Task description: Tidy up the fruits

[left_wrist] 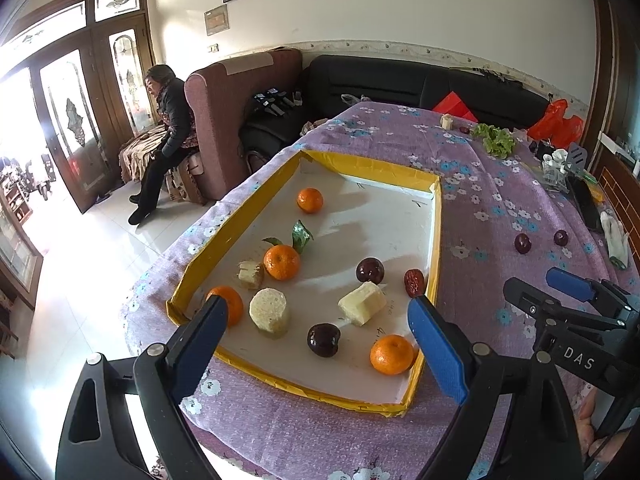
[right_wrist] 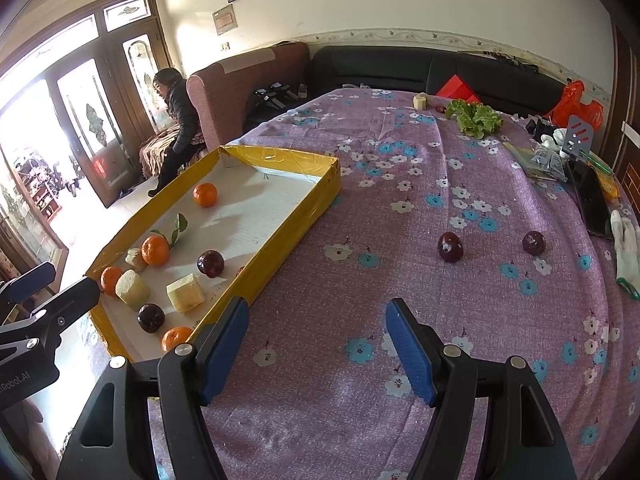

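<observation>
A yellow-rimmed white tray (left_wrist: 362, 164) (right_wrist: 280, 158) lies on the purple floral tablecloth. It holds several oranges (left_wrist: 281, 262) (right_wrist: 155, 250), dark plums (left_wrist: 323, 340) (right_wrist: 210, 263), a red date (left_wrist: 414, 282) and pale cut fruit chunks (left_wrist: 362, 303) (right_wrist: 185, 293). Two more dark plums (right_wrist: 450, 247) (right_wrist: 533, 242) lie on the cloth right of the tray, also in the left wrist view (left_wrist: 522, 243). My left gripper (left_wrist: 318, 320) is open and empty over the tray's near end. My right gripper (right_wrist: 316, 330) is open and empty above bare cloth, short of the two plums.
At the table's far end lie lettuce (right_wrist: 474, 118), a small pale chunk (right_wrist: 420, 101), a red box (right_wrist: 456, 87) and an orange bag (right_wrist: 576, 106). Clutter, a dark phone (right_wrist: 590, 200) and a white glove (right_wrist: 626, 248) line the right edge. A person (left_wrist: 168, 136) sits at left by the sofa.
</observation>
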Demonstrator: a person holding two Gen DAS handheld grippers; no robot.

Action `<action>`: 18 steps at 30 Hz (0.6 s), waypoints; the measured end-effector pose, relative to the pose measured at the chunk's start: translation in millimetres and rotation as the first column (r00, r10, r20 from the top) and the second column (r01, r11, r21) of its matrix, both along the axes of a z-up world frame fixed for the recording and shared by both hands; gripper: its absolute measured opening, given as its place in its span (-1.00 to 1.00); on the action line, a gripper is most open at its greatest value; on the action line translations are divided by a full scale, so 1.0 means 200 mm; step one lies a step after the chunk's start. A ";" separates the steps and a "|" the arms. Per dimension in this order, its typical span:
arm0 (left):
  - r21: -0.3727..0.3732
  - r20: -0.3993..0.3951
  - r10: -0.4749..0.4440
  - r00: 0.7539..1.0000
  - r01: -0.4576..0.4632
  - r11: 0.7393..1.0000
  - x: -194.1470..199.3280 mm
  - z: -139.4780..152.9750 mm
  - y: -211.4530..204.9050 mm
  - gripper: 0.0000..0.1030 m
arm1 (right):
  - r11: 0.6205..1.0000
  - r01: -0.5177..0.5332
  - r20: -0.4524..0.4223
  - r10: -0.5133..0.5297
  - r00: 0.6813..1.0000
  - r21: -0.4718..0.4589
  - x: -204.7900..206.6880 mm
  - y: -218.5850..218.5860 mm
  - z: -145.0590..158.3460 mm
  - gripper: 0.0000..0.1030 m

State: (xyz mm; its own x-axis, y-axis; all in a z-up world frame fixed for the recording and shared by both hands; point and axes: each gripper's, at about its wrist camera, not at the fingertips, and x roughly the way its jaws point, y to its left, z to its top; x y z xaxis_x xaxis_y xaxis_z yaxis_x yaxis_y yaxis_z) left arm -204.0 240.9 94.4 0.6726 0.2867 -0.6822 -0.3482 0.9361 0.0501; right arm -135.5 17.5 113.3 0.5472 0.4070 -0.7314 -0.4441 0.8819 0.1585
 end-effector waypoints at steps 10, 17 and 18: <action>-0.008 -0.027 -0.029 0.999 0.029 1.000 0.02 -0.02 -0.02 0.77 | 0.999 0.043 -0.006 -0.043 0.999 0.000 0.06 -0.11 -0.02 0.48; -0.019 -0.031 -0.063 0.998 0.063 0.998 0.05 -0.01 -0.06 0.77 | 0.995 0.100 -0.010 -0.100 0.995 -0.007 0.14 -0.26 -0.03 0.48; -0.023 -0.037 -0.068 0.997 0.067 0.997 0.06 -0.02 -0.06 0.77 | 0.994 0.112 -0.012 -0.112 0.994 -0.009 0.16 -0.28 -0.03 0.48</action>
State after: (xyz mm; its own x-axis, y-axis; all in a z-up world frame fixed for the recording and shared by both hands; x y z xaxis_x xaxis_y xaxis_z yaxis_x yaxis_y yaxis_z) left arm -192.8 228.4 90.4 0.6637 0.2261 -0.7130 -0.2821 0.9585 0.0414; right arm -104.0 -39.0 107.8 0.5798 0.3376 -0.7415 -0.3408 0.9271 0.1557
